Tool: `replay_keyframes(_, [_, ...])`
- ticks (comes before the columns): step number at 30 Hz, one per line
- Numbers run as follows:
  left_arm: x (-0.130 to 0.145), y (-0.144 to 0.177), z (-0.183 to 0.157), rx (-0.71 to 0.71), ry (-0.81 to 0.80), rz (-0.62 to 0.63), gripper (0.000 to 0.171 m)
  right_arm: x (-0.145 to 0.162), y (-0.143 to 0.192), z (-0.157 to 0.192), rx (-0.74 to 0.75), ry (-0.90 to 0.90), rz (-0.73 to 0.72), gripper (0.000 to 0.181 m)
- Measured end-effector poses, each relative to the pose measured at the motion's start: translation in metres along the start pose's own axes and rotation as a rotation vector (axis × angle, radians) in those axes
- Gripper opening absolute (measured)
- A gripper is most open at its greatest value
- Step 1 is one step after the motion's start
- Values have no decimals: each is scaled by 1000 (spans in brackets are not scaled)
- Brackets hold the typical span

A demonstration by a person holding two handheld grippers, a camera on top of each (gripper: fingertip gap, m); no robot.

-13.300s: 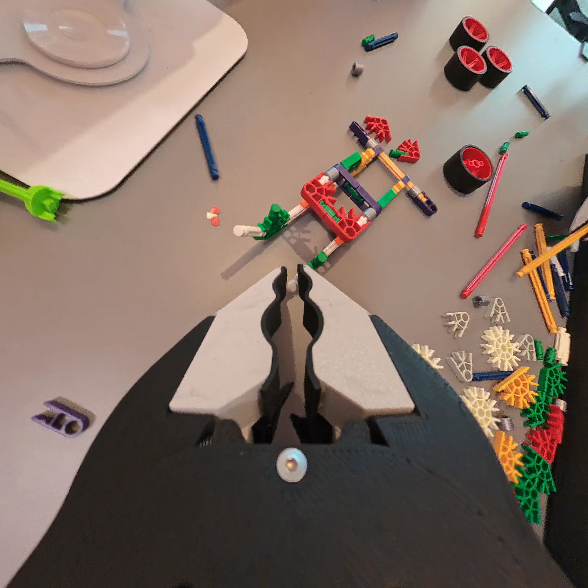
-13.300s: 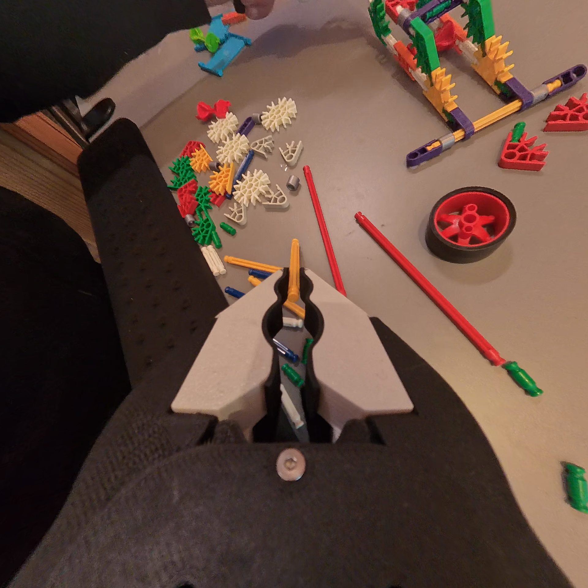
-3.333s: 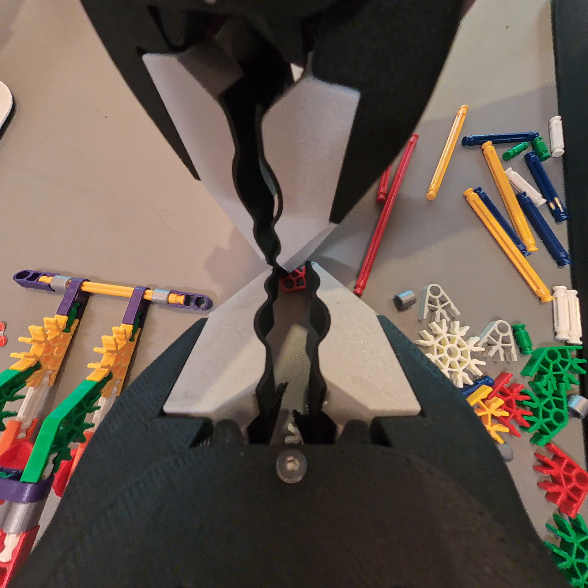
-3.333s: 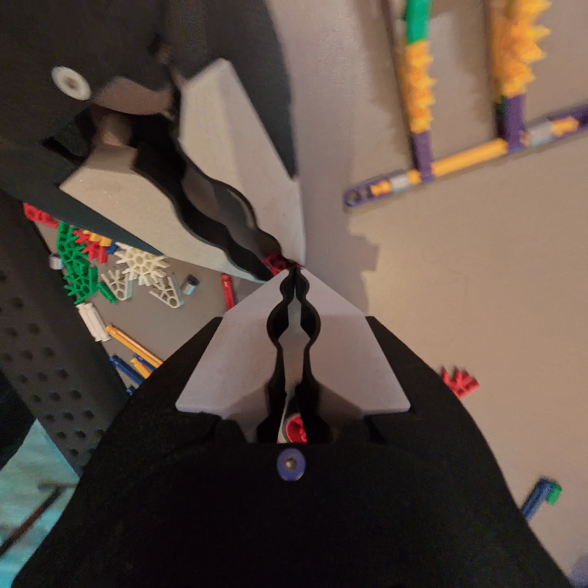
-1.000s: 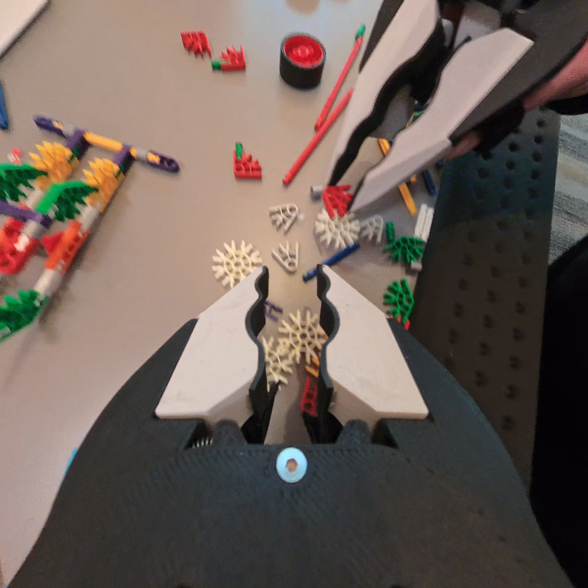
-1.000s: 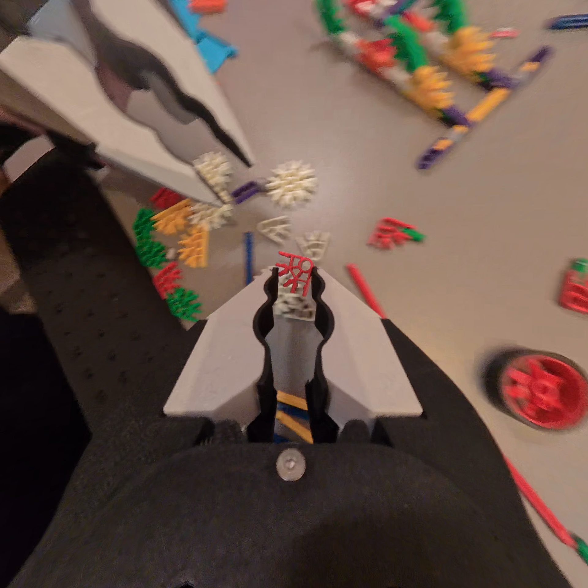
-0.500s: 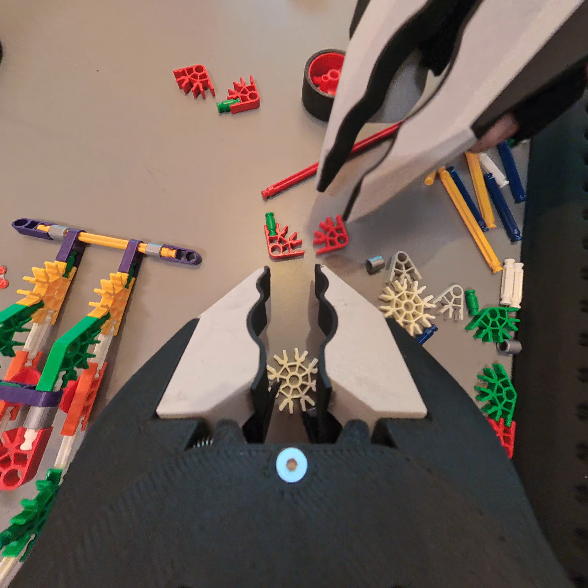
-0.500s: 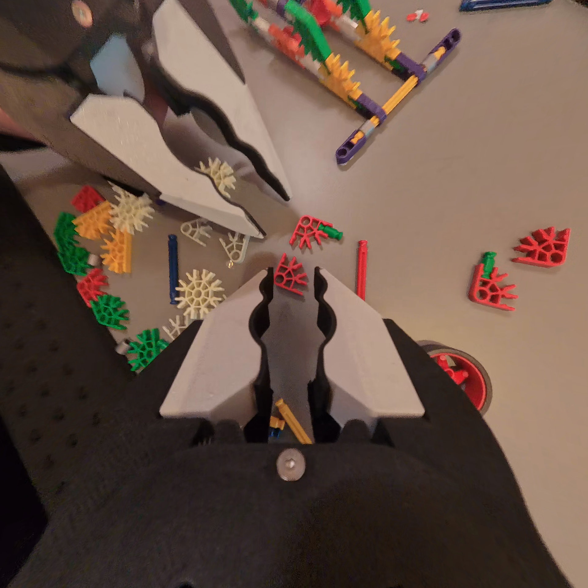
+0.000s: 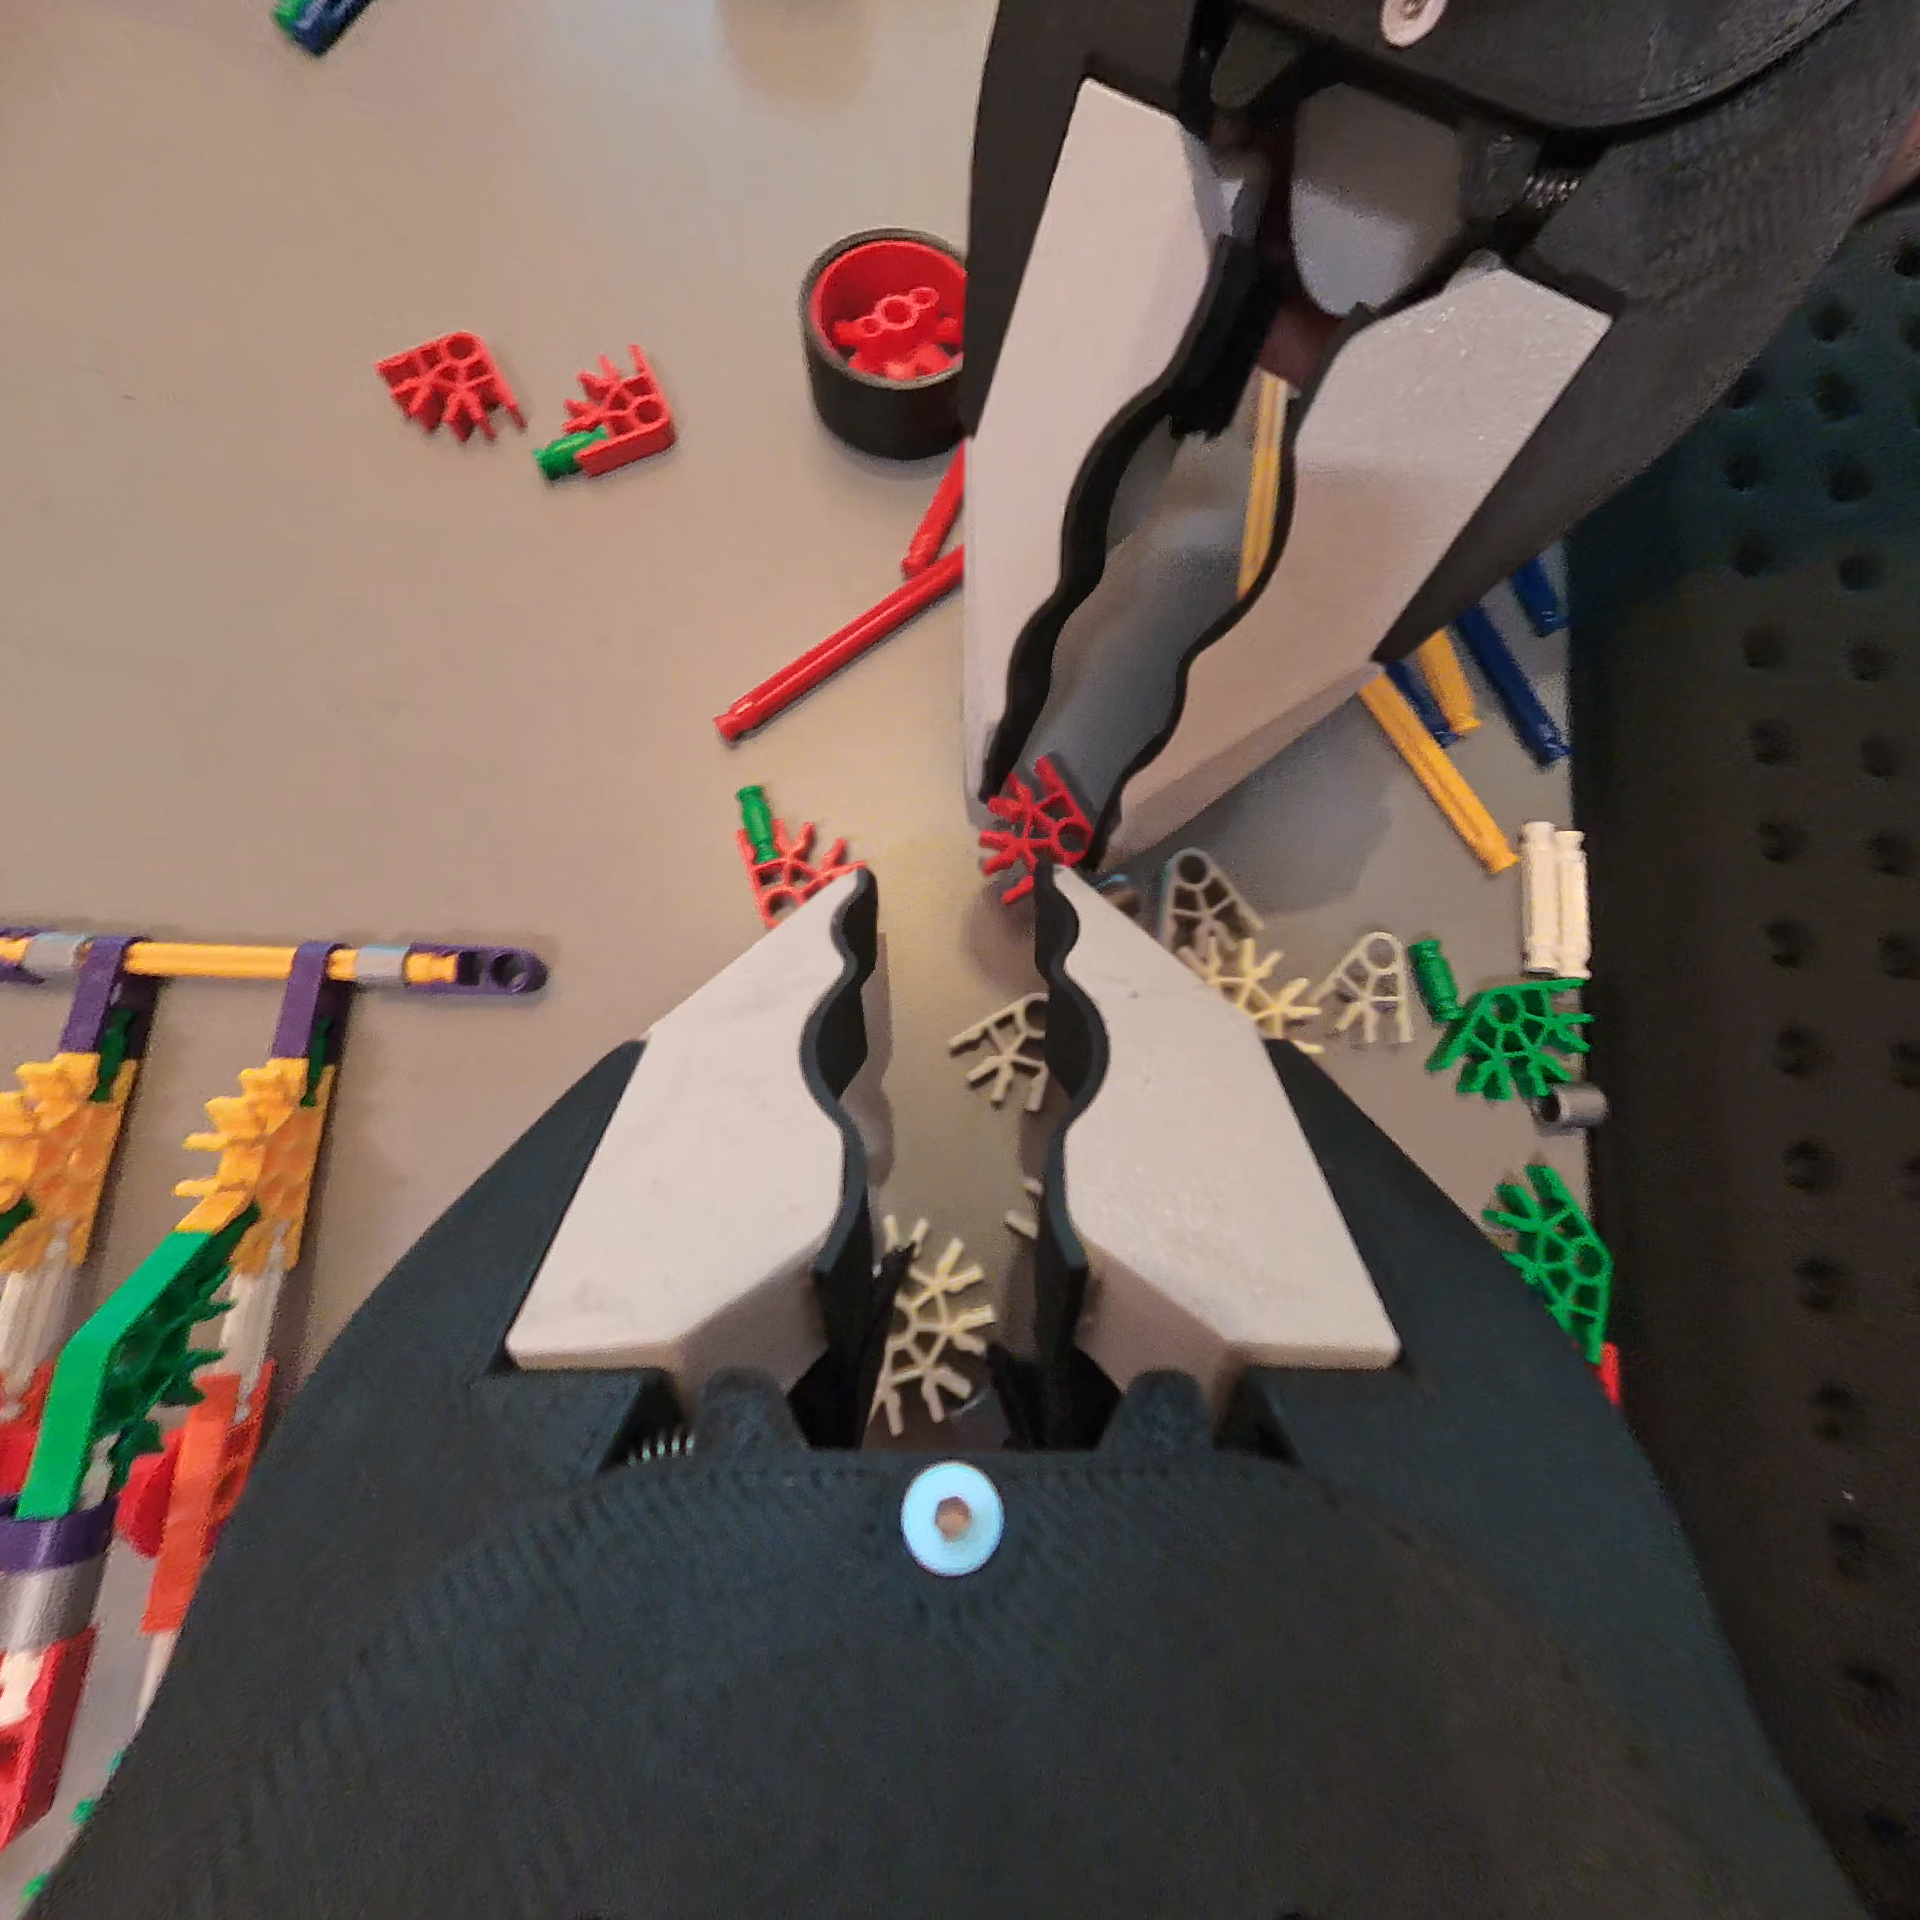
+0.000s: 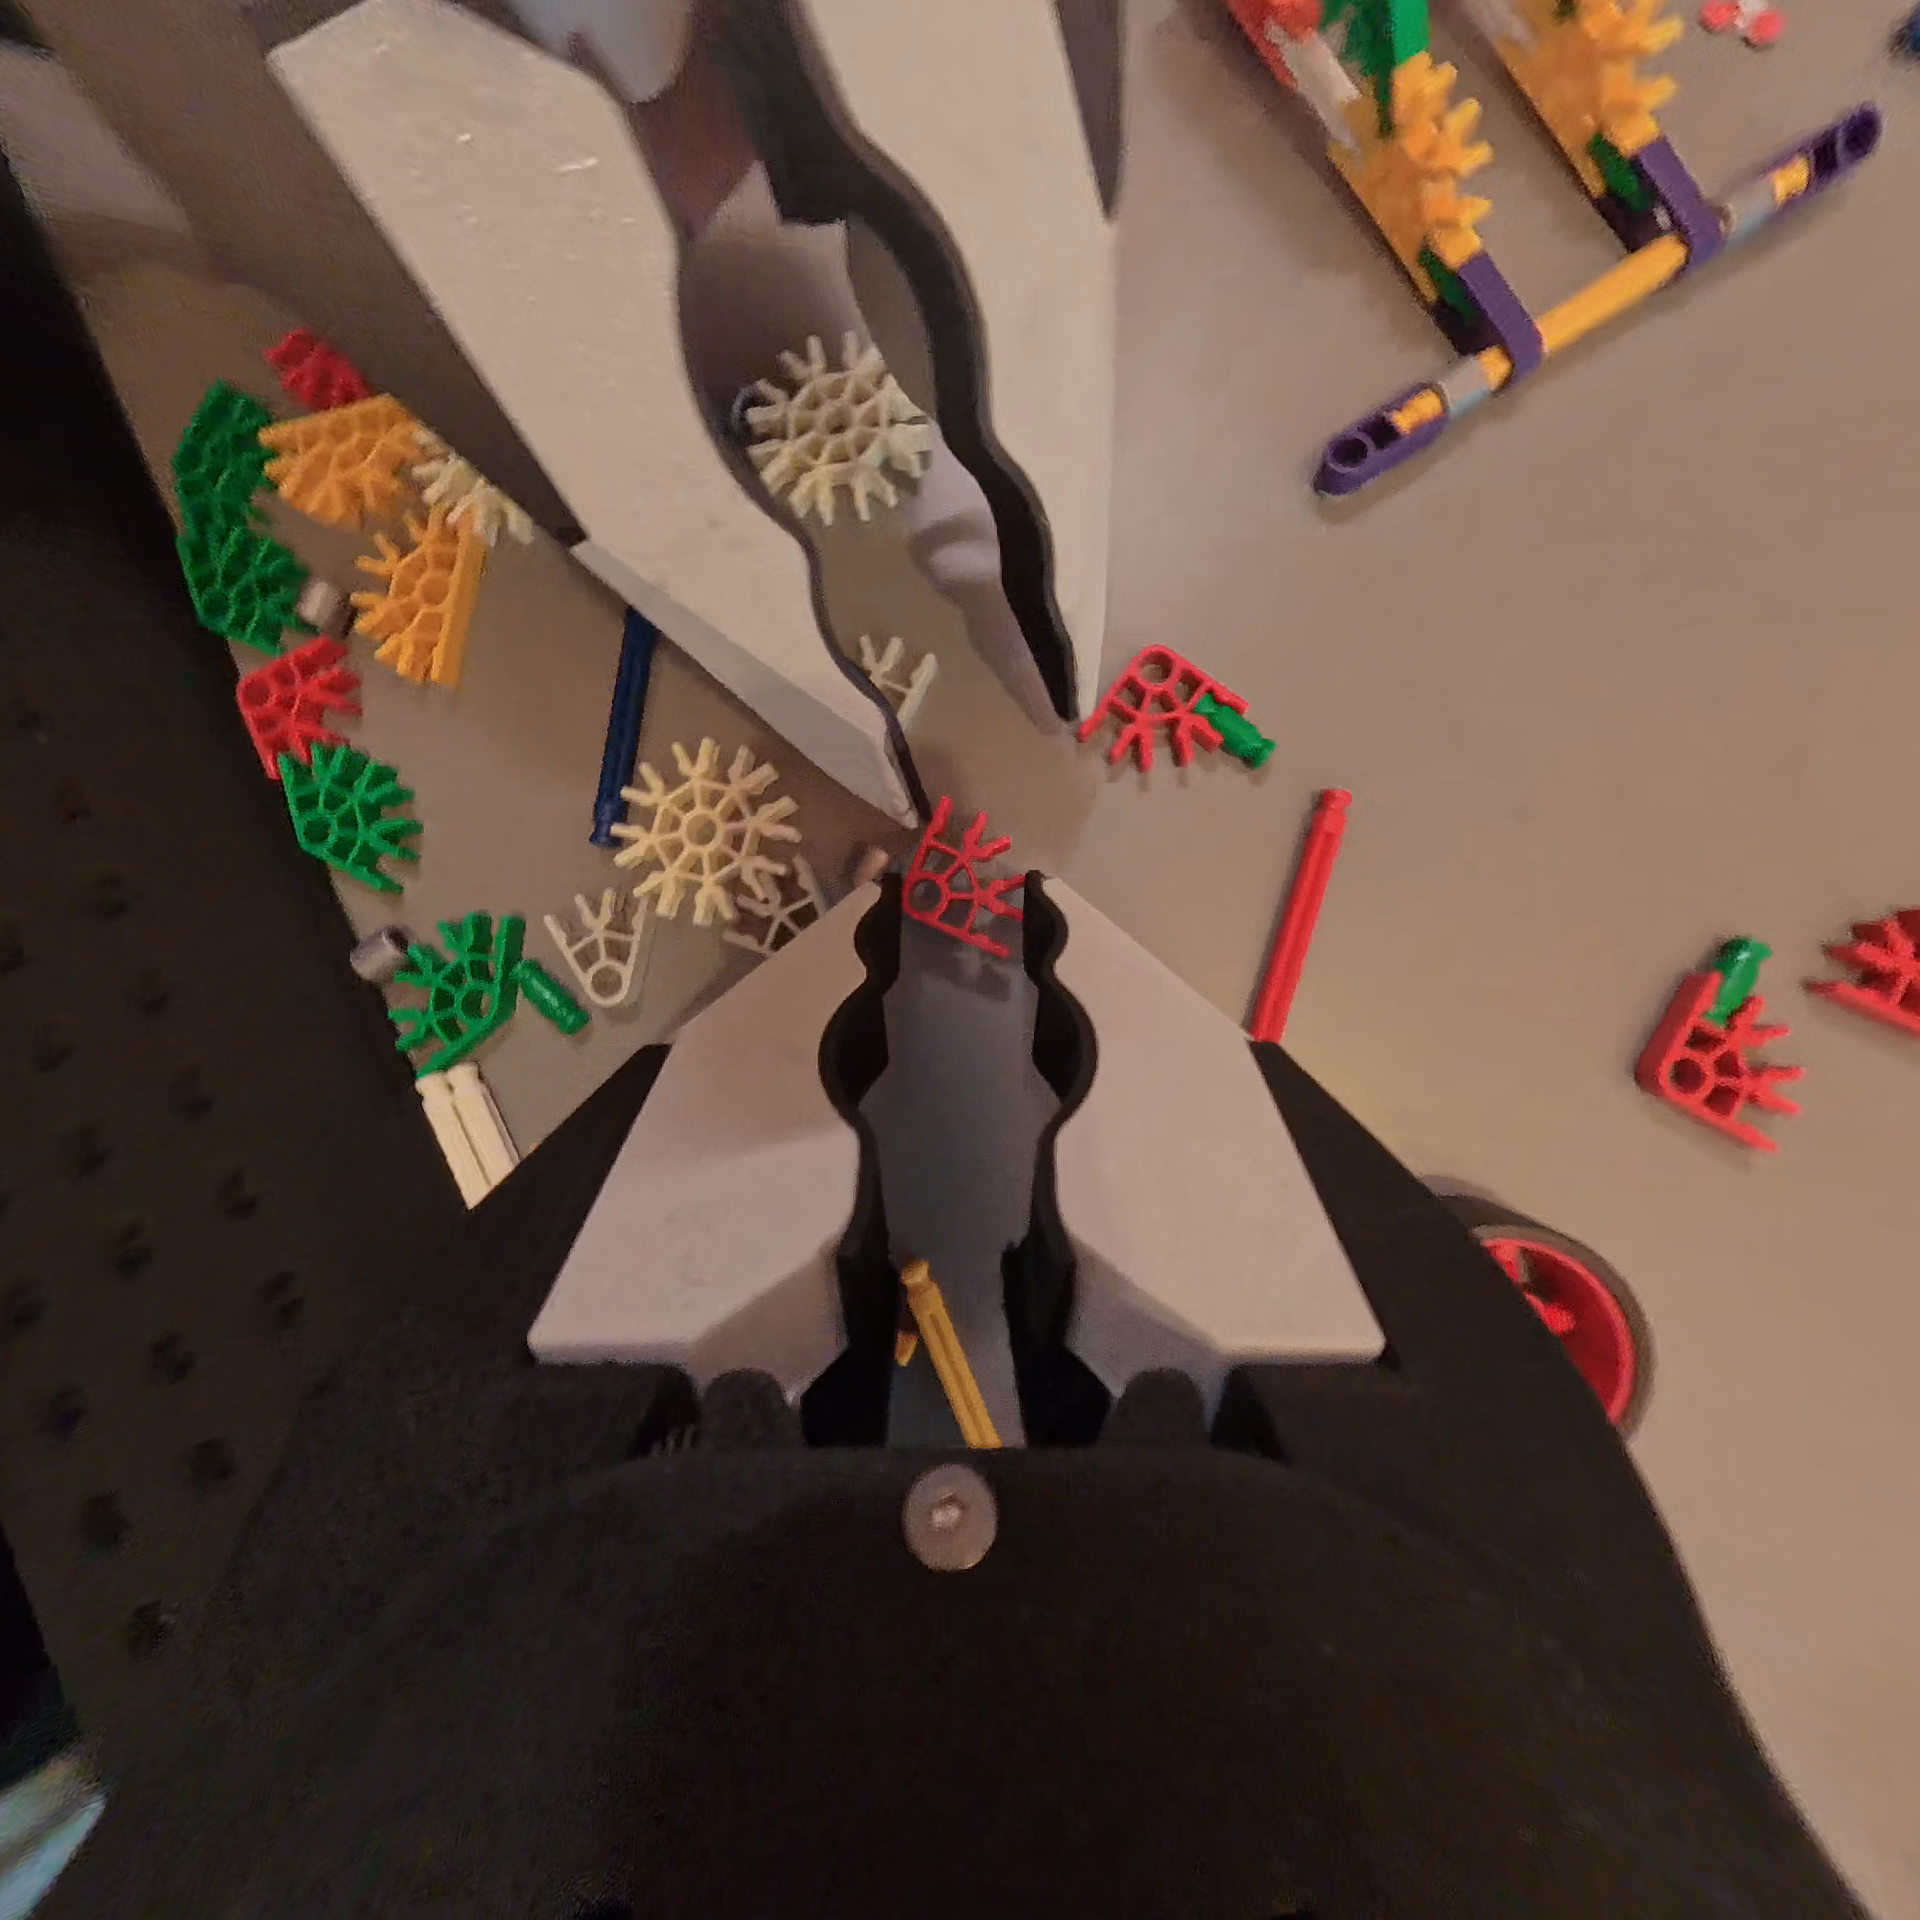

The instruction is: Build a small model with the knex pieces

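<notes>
A small red connector [image 9: 1039,826] lies on the grey table between the two grippers. My right gripper [image 10: 958,883] has both fingertips against the sides of this connector [image 10: 956,888]; in the left wrist view the right gripper [image 9: 1044,816] comes down from above. My left gripper [image 9: 954,894] is open and empty, and its right fingertip almost touches the connector. A pale connector [image 9: 1003,1049] and a cream snowflake connector [image 9: 930,1320] lie on the table under its fingers. The left gripper also shows in the right wrist view [image 10: 987,758].
A second red connector with a green stub [image 9: 779,862] lies just left. A red rod [image 9: 842,649] and a black wheel with red hub [image 9: 883,343] lie beyond. The multicoloured model [image 9: 208,1143] is far left. Loose connectors [image 10: 312,499] border a black perforated pad [image 9: 1766,935]. Both grippers' tips are close together, under 4 cm apart. My right gripper's tips are some 5 centimeters from the red rod [image 9: 842,649]. Look for it in the right wrist view [image 10: 1283,944] too.
The right gripper has come down over the red connector it had set on the table, and its jaws have narrowed onto it. The left gripper has moved forward until its tips nearly meet the right ones.
</notes>
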State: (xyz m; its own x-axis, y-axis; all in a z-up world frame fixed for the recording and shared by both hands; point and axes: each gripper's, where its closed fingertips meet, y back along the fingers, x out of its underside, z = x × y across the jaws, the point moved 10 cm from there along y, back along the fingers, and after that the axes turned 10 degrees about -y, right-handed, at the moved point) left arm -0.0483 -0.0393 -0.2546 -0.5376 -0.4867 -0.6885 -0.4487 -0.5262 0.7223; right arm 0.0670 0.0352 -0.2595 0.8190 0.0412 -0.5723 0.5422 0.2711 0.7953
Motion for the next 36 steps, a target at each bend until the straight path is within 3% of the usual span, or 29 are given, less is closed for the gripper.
replay_keyframes(5, [-5, -1, 3, 156, 170, -83, 27, -8, 21, 17, 77, 292, -10, 20])
replay_keyframes(13, [-11, 16, 4, 512, 534, -453, 16, -24, 59, 49, 207, 627, -66, 20])
replay_keyframes(18, [-13, 24, -5, 535, 574, -561, 2, -29, 71, 59, 242, 704, -80, 20])
replay_keyframes(22, [-15, 34, -7, 480, 653, -685, 2, -38, 82, 58, 260, 623, -152, 30])
replay_keyframes(24, [-15, 41, -4, 415, 706, -773, 2, -42, 89, 52, 289, 512, -201, 39])
replay_keyframes(29, [-17, 54, -1, 294, 827, -944, 2, -42, 99, 45, 296, 215, -325, 39])
replay_keyframes(36, [-25, 46, -11, 246, 838, -994, 3, -43, 94, 38, 202, 50, -404, 30])
